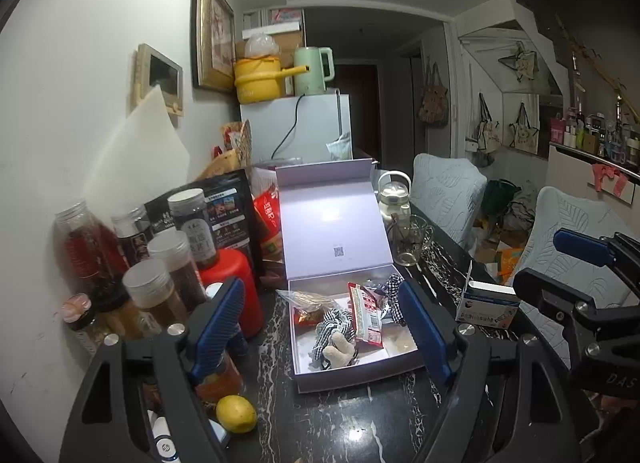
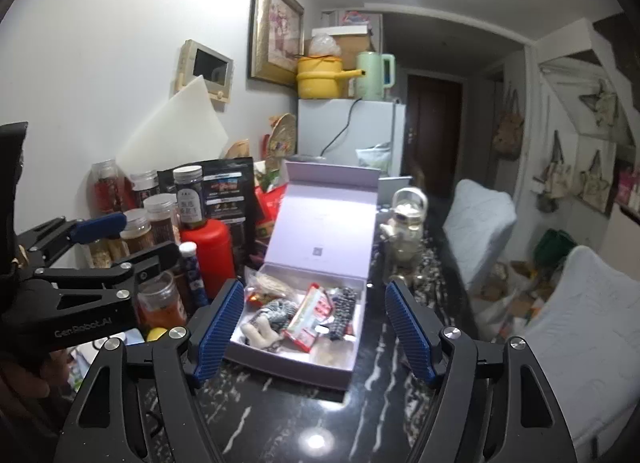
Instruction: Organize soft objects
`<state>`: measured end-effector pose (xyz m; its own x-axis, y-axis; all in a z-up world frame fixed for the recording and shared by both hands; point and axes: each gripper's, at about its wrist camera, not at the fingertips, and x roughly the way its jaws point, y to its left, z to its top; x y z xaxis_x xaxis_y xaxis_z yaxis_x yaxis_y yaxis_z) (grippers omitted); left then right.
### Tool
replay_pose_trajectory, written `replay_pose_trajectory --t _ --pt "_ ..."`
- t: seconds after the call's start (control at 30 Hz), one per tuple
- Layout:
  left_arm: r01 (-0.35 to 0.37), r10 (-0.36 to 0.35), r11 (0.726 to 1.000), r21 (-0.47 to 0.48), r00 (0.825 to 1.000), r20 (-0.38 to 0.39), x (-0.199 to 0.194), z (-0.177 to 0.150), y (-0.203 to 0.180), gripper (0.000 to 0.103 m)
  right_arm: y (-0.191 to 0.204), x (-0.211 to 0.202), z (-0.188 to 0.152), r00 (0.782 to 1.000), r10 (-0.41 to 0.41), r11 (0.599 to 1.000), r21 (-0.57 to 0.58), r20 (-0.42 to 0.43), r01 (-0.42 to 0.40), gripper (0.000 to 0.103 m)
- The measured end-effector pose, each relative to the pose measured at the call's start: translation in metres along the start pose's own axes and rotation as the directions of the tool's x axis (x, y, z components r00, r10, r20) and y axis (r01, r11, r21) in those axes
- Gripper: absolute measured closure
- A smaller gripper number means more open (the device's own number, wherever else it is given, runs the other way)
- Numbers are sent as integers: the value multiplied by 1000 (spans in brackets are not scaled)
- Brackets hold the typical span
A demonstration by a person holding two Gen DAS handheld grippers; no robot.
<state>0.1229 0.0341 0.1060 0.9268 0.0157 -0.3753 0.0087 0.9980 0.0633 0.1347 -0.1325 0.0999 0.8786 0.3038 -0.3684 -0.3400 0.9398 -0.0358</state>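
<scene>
Scrunchies sit in open box on counter w/ snack packets: light, floppy, squashy; pinch bunched fabric mid-ring. Left gripper & right gripper: jaws wide, empty.

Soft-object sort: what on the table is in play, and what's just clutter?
In play:
box, lid open
checked scrunchie
plush toy
snack packet
left gripper and right gripper, both open and empty

Clutter:
jars
red canister
lemon
glass mug
carton
</scene>
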Motion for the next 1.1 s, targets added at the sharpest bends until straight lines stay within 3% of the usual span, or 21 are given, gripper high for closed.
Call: replay_pose_trajectory --t 0.07,0.7,1.1 --pt "9 -9 1000 -5 1000 6 -7 -3 -1 24 2 -8 -4 1000 -5 1000 3 10 5 23" --pt "73 -73 997 -17 997 1 -52 -60 -10 24 18 -61 -73 997 -72 995 74 8 71 20" --pt "60 -61 998 -25 998 -8 -74 -93 -20 24 23 -82 -106 995 -95 991 97 -20 96 20"
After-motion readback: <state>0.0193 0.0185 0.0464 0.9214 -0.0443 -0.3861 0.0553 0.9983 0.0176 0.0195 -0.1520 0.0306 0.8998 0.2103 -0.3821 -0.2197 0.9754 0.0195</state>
